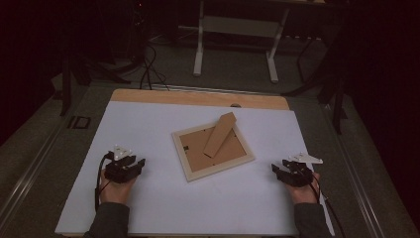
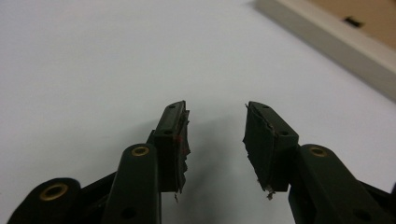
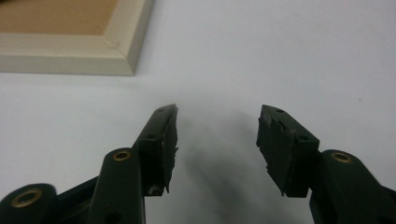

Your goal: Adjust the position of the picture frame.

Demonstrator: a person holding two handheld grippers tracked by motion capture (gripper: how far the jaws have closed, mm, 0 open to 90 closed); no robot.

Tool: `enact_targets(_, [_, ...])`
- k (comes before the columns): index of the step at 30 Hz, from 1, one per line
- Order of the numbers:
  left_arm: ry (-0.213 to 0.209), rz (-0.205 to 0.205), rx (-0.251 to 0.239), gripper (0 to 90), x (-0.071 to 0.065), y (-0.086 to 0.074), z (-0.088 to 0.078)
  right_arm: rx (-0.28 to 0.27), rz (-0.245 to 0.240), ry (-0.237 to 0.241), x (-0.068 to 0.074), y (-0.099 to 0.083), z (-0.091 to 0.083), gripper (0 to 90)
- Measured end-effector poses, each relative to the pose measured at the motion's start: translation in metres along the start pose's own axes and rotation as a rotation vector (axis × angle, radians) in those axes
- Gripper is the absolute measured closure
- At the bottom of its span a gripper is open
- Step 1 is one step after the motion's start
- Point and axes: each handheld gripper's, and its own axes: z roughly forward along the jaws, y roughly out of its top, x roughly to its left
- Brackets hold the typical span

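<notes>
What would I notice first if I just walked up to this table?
A picture frame lies face down in the middle of the white table, its brown stand flipped up. The left gripper and right gripper rest at either side of it, both open and holding nothing.

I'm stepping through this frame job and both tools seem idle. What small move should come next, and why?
Probably bring the right tool inward toward the near corner of the picture frame. Both tools are open with nothing between the jaws, resting on the white tabletop apart from the frame, which lies back-up with its stand raised.
</notes>
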Motion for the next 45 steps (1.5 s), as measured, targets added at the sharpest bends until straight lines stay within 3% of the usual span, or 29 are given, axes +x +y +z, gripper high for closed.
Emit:
enact_targets(3, [-0.032,0.007,-0.001,63.8,0.0,-0.001,-0.002,-0.006,-0.015,0.014,0.003,0.0,0.0,48.0])
enact_targets(6, [-0.037,0.006,-0.006,67.5,0.0,0.0,-0.003,-0.01,-0.028,0.029,0.006,0.001,0.0,48.0])
enact_targets(13, [-0.06,0.031,-0.009,90.0,-0.003,0.0,-0.007,-0.022,-0.051,0.055,0.014,0.005,0.002,53.5])
enact_targets(18, [-0.105,0.074,-0.027,90.0,-0.008,0.001,-0.009,-0.043,-0.041,0.083,0.017,0.011,0.001,68.8])
enact_targets(23, [-0.119,0.096,-0.053,90.0,-0.014,0.003,-0.01,-0.07,-0.042,0.11,0.021,0.022,0.001,84.7])
enact_targets(31, [-0.128,0.104,-0.051,90.0,-0.023,0.007,-0.008,-0.077,-0.081,0.106,0.029,0.045,0.014,89.3])
enact_targets(36, [-0.143,0.069,-0.051,90.0,-0.027,0.012,-0.004,-0.07,-0.071,0.115,0.031,0.053,0.025,89.4])
enact_targets(45, [-0.146,0.1,-0.037,90.0,-0.04,0.016,0.009,-0.064,-0.048,0.12,0.032,0.061,0.042,89.4])
